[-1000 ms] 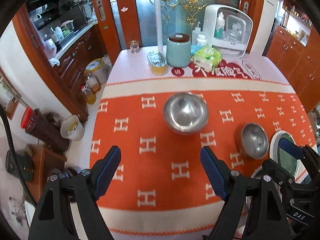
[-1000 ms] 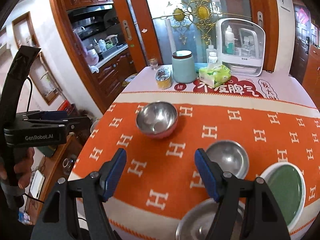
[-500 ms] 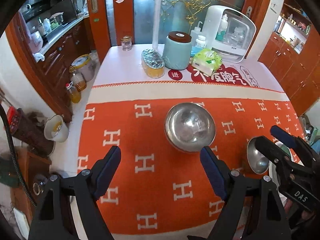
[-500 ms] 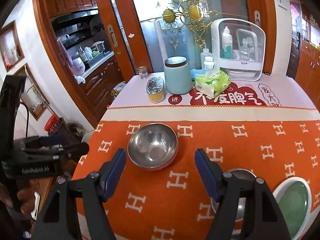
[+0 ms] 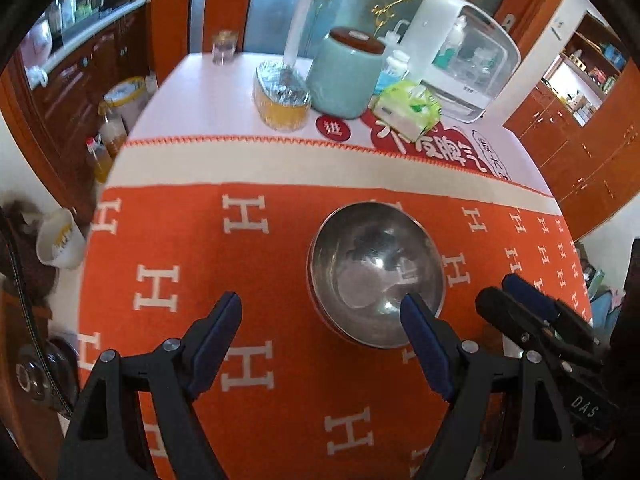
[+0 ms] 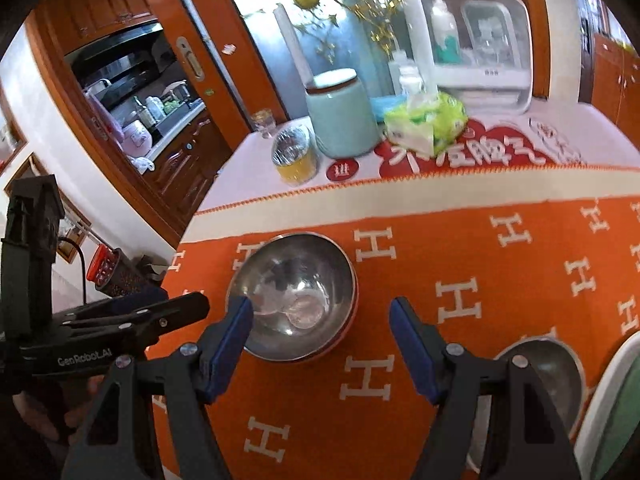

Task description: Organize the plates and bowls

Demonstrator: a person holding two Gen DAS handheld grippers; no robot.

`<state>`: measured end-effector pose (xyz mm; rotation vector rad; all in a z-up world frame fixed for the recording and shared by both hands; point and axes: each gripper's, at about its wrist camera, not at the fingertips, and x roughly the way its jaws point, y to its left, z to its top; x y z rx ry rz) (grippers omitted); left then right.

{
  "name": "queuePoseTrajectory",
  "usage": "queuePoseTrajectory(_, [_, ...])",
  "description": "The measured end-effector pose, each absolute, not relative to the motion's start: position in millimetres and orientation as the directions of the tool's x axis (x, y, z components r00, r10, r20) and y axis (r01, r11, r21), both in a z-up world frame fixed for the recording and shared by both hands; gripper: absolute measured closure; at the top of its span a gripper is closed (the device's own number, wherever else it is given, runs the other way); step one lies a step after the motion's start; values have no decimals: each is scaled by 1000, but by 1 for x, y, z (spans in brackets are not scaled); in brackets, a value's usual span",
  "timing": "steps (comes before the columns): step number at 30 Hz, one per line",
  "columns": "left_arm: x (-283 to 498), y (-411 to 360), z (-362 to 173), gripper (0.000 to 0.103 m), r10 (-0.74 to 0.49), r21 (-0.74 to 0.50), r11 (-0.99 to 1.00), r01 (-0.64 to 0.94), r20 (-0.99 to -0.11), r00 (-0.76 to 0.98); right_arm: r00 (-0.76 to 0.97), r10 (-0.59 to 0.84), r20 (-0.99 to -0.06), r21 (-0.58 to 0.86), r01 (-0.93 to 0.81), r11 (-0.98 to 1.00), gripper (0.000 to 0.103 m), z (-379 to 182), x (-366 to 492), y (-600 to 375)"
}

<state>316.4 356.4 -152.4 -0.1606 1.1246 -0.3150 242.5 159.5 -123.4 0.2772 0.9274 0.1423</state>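
Note:
A large steel bowl (image 5: 376, 272) sits upright on the orange H-pattern cloth (image 5: 248, 248). My left gripper (image 5: 320, 320) is open and empty, its right finger at the bowl's near rim. In the right wrist view the same bowl (image 6: 294, 294) lies ahead, with my open, empty right gripper (image 6: 322, 320) just short of it, its left finger at the rim. A smaller steel bowl (image 6: 548, 368) and a white-rimmed green plate (image 6: 616, 408) sit at the lower right there. The right gripper also shows in the left wrist view (image 5: 532, 312) beside the large bowl.
At the table's far end stand a teal jar (image 5: 344, 76), a foil-covered yellow container (image 5: 282, 98), a green tissue pack (image 5: 408, 110), a white appliance (image 5: 464, 52) and a small glass (image 5: 224, 46). The table's left edge drops to floor clutter (image 5: 60, 240).
Both grippers have moved forward toward the large steel bowl, which now sits larger and closer. The smaller bowl and plate have slid to the right edge of view.

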Motion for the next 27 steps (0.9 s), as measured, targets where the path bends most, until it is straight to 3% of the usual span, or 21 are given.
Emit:
queuePoseTrajectory(11, [350,350,-208,28,-357,-339,934,111,-888,290,544,231,-806,318,70,945,33,-164,257,152])
queuePoseTrajectory(24, [356,340,-230,62,-360,-346,933,97,-900,246,497,285,-819,364,66,929,61,-185,261,162])
queuePoseTrajectory(27, [356,338,-234,64,-341,-326,940,99,-912,228,497,296,-816,372,59,926,68,-185,261,163])
